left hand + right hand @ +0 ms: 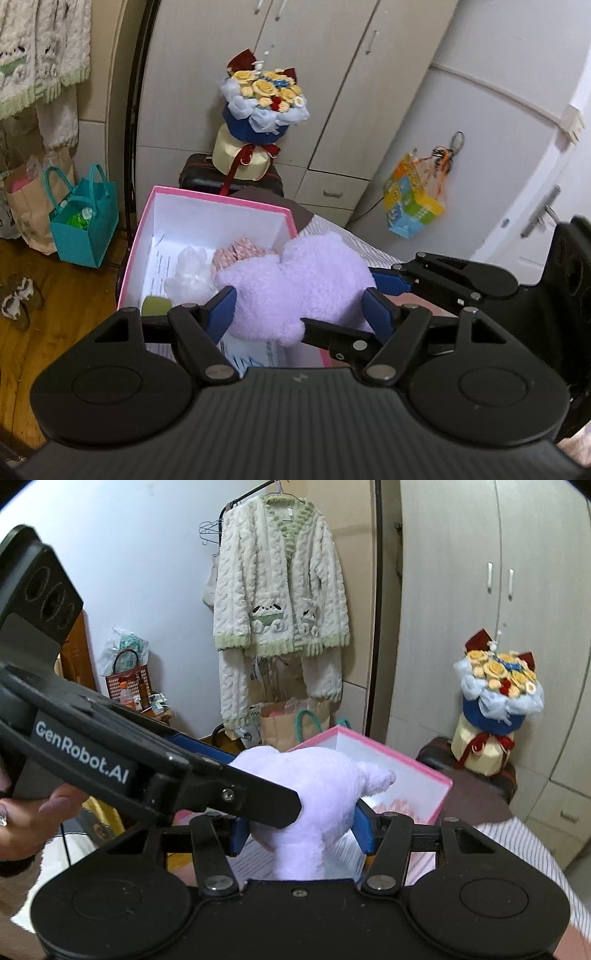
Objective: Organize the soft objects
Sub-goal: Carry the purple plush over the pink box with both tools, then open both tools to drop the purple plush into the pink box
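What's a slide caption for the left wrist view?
Both grippers around purple plush over pink box.

Grey wardrobe (pixel 332 92), white door (pixel 535 166) (handled), wooden floor (pixel 55 325).

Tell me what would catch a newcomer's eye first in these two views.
The fluffy lilac plush toy fills the middle, between both pairs of blue-padded fingers, over the open pink box with white walls. Behind the box, a bouquet of yellow fabric roses in blue wrapping stands on a dark suitcase before the wardrobe. In the right wrist view, a cream and green fleece jacket hangs on the wall.
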Motion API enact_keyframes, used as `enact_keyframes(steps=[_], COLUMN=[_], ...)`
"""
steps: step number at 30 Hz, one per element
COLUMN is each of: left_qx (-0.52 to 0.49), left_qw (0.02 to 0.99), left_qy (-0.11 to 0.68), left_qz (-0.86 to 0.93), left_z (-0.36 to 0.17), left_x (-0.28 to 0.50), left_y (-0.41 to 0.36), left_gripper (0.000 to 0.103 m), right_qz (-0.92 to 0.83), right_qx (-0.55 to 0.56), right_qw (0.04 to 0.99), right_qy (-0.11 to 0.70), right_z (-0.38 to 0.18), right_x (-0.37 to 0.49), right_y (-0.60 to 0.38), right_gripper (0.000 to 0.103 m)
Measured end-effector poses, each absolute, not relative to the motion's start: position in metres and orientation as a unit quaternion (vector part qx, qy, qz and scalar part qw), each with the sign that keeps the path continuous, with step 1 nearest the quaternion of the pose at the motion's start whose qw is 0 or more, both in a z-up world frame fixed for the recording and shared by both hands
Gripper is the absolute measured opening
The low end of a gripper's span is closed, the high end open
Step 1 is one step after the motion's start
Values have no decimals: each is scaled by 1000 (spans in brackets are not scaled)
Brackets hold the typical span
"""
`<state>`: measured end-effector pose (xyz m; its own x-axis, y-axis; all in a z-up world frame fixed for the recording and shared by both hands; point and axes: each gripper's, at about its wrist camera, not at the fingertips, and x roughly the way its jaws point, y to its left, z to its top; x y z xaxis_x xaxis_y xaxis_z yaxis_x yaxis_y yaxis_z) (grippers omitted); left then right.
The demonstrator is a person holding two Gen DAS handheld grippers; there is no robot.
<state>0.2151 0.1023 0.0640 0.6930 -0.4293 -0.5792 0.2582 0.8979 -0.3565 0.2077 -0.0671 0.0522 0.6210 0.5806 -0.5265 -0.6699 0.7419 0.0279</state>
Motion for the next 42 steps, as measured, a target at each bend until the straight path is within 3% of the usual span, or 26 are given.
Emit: enact_keyframes(steps=[10, 20, 30, 42], left_qx=[-158, -182, -77, -40], left_qw=[892, 873, 918, 927], left_qy=[400, 442, 379, 350], left_qz=[-139, -97, -94, -130], left_z=[14, -29, -11, 19], left_x=[304, 346, 326, 270], left_y=[121, 131, 112, 112], left_gripper=[72, 72, 73, 73], right_qz=[388, 430, 400, 398], right_qx=[-102, -206, -237, -171], right_qw=[867, 812, 822, 847], right_qy=[296, 337, 328, 309], right_z=[7, -29, -33, 4], right_x=[300, 355, 347, 292], right_y=[-49, -11, -22, -70], right_gripper=[61, 63, 74, 75])
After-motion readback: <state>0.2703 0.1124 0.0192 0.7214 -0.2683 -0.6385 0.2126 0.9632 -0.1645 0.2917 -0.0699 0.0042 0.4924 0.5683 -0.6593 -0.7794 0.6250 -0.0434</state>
